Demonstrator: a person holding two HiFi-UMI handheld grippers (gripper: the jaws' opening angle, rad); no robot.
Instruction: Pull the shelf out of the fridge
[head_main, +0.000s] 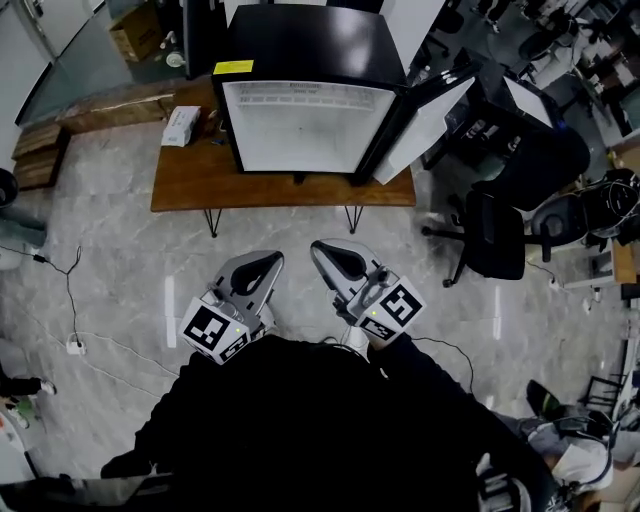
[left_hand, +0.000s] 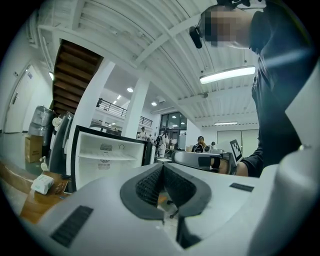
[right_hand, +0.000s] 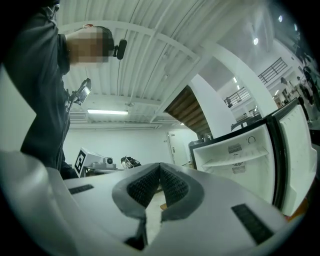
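Two are clenched empty: left hand-held gripper (head_main: 262, 265) and right hand-held gripper (head_main: 328, 252), well apart from one open fridge (head_main: 305, 125) holding one shelf (left_hand: 107, 156), on one desk (head_main: 190, 185).

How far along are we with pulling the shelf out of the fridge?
Done: the white-lined door of the black mini fridge stands open. In hand: nothing; left gripper and right gripper are shut, empty, short of the wooden table. Left: the white shelf sits inside, so approach, grip and pull remain.
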